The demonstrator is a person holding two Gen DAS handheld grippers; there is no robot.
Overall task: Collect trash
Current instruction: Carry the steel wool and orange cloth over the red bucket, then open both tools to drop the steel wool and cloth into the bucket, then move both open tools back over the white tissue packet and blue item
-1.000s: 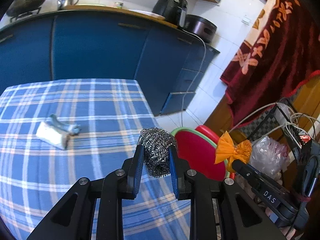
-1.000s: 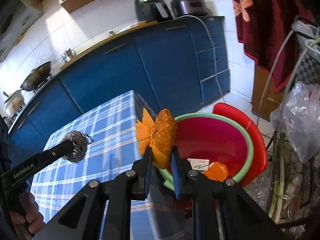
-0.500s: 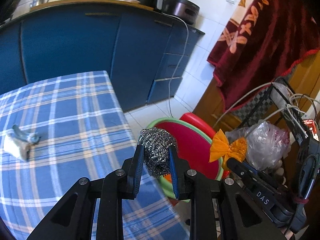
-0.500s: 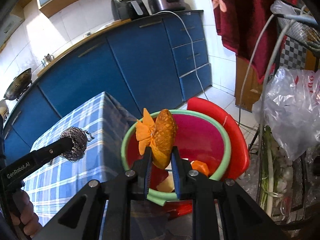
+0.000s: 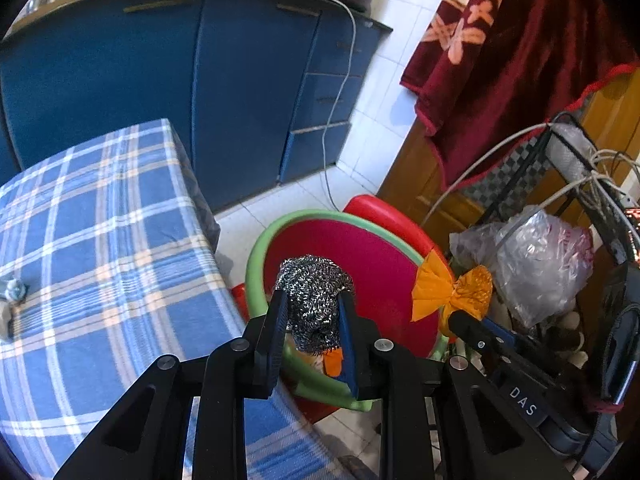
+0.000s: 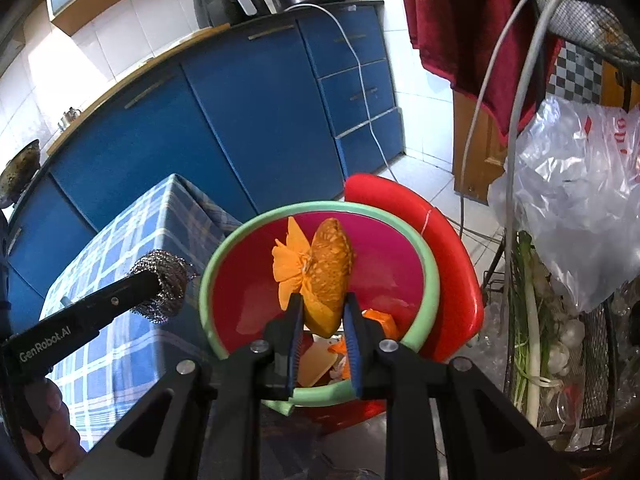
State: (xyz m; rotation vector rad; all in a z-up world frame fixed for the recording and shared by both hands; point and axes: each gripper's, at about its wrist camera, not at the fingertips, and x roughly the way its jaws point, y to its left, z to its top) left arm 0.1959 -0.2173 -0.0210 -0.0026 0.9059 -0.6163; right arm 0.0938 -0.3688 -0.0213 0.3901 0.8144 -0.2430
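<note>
Left claw (image 5: 312, 312) clamped on a steel scourer (image 5: 314, 288), held over the near rim of the green-rimmed red bin (image 5: 256, 256) beside the bench (image 5: 100, 240). Right claw (image 6: 322, 312) clamped on an orange mesh bag (image 6: 328, 268), hanging above the bin's (image 6: 428, 280) opening. Orange scraps and a pale card (image 6: 316, 364) sit in the bin's bottom. One crumpled scrap (image 5: 12, 292) lies on the bench's plaid cloth, far left edge of the left view.

scourer (image 5: 314, 300): steel-wool ball, held above bin rim
net (image 6: 326, 270): orange mesh bundle, held over bin
bin (image 6: 428, 264): red, green-rimmed, scraps inside
</note>
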